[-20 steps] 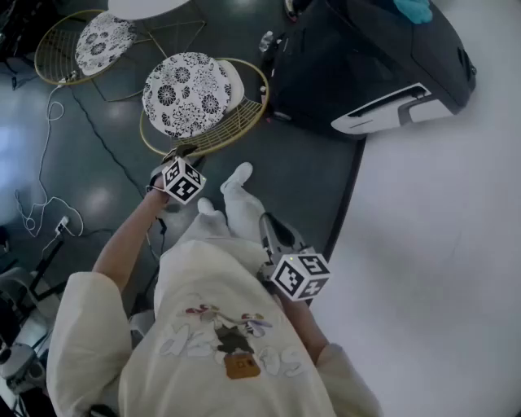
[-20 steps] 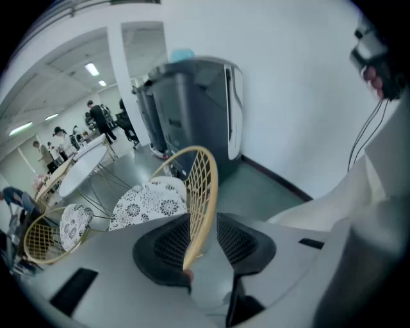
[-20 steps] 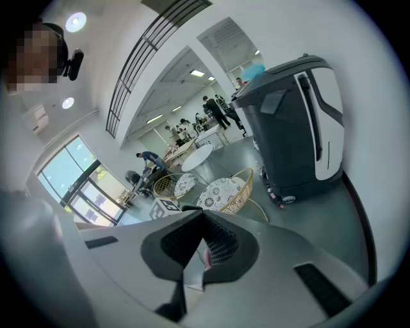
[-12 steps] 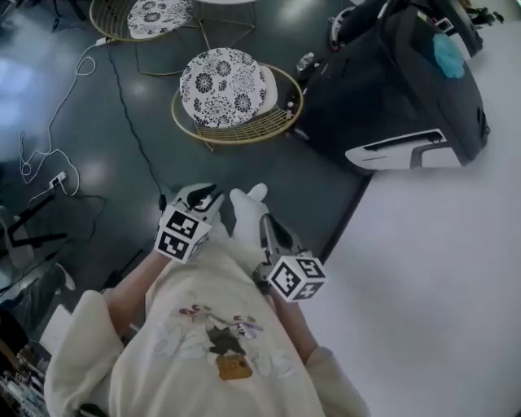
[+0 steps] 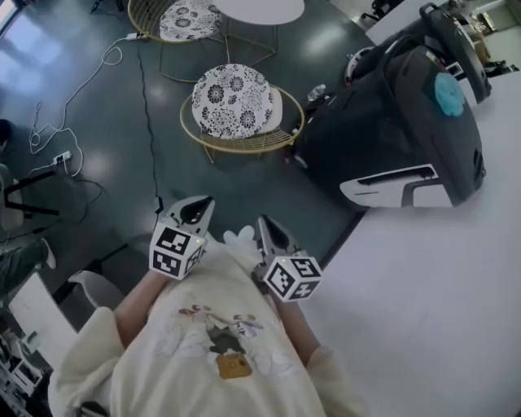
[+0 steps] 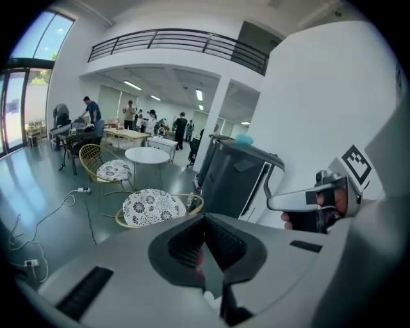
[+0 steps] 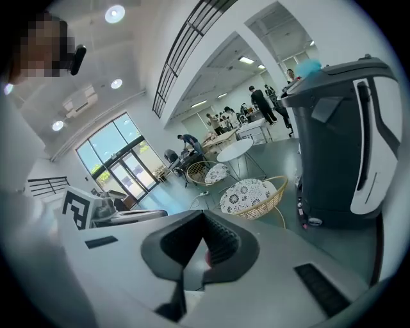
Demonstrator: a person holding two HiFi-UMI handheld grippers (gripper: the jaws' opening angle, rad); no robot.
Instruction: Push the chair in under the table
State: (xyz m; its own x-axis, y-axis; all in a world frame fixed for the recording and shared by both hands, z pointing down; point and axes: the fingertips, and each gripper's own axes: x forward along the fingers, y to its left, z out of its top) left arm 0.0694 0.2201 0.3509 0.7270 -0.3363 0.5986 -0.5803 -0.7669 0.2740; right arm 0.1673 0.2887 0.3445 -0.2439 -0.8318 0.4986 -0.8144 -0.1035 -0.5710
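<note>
The chair has a gold wire frame and a black-and-white patterned cushion. It stands on the dark floor in front of a round white table. Both grippers are held close to the person's body, well short of the chair and touching nothing. My left gripper is shut and empty, pointing at the chair. My right gripper is shut and empty beside it. In the right gripper view the chair sits ahead with the table behind it.
A large dark machine with white trim stands right of the chair. A second patterned chair sits by the table's far side. Cables and a power strip lie on the floor at left. A white surface fills the lower right.
The left gripper has drawn back from the chair's rim toward the person's body. The person has stepped away, so the chair now lies farther off. The right gripper has hardly moved.
</note>
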